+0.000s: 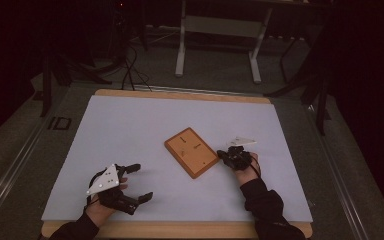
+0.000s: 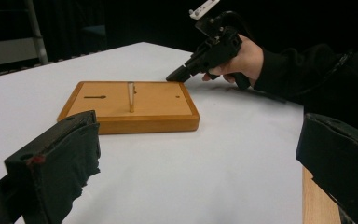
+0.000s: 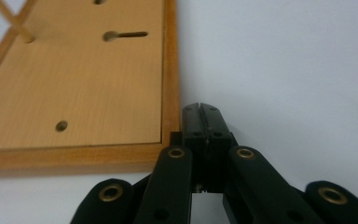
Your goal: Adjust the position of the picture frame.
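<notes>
my right gripper (image 1: 225, 154) is clenched on nothing, tips at the board's (image 1: 191, 152) corner; my left gripper (image 1: 139, 181) gapes, well away from the board.

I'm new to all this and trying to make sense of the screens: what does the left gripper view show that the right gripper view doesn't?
Left gripper view: the person's hand holding the right claw, tips by the board's far corner, an upright peg seen whole, and the left claw's wide-open jaws. Right gripper view: the right claw up close, jaws shut with nothing between them, beside the board's rim. Both: the wooden board, its keyhole slot, a small round hole and the white table.
</notes>
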`<state>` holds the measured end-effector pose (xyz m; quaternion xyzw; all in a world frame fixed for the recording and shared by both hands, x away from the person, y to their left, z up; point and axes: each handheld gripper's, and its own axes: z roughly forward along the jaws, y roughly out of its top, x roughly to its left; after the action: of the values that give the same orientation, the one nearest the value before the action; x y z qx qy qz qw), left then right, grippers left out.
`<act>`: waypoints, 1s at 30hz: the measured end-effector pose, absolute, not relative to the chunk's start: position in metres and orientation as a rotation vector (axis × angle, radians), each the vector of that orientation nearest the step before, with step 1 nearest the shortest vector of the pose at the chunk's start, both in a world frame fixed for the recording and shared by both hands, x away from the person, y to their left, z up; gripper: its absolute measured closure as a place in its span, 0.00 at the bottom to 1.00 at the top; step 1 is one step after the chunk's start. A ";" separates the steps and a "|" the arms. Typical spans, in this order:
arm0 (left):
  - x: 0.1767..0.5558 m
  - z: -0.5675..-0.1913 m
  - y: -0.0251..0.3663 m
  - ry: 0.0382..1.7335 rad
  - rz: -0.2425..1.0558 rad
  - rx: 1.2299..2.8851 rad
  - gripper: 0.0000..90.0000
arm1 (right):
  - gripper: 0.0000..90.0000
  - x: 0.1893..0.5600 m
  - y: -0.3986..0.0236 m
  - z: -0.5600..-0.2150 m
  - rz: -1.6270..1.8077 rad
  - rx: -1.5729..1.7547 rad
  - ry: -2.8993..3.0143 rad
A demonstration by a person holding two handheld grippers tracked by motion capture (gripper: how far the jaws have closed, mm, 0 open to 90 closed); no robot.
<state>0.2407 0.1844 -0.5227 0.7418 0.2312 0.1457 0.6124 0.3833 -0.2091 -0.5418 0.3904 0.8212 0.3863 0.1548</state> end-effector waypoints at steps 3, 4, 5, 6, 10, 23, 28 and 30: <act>0.241 -0.523 0.184 0.533 0.336 1.711 0.00 | 1.00 0.379 -0.206 -0.542 1.123 1.111 2.371; 0.241 -0.523 0.184 0.533 0.337 1.711 0.00 | 1.00 0.377 -0.205 -0.542 1.126 1.096 2.378; 0.241 -0.523 0.184 0.534 0.337 1.711 0.00 | 1.00 0.376 -0.204 -0.542 1.133 1.095 2.385; 0.241 -0.523 0.185 0.535 0.336 1.710 0.00 | 1.00 0.374 -0.203 -0.542 1.139 1.086 2.391; 0.241 -0.522 0.185 0.534 0.340 1.710 0.00 | 1.00 0.369 -0.198 -0.542 1.158 1.060 2.419; 0.241 -0.524 0.184 0.538 0.335 1.715 0.00 | 1.00 0.356 -0.186 -0.542 1.216 1.012 2.467; 0.245 -0.525 0.183 0.547 0.325 1.708 0.00 | 1.00 0.352 -0.178 -0.541 1.226 0.962 2.496; 0.246 -0.526 0.182 0.547 0.322 1.705 0.00 | 1.00 0.351 -0.176 -0.540 1.225 0.950 2.501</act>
<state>0.2455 0.1818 -0.5258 0.7397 0.2371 0.1396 0.6141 0.3505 -0.1757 -0.5403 0.3214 0.8456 0.4144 0.0995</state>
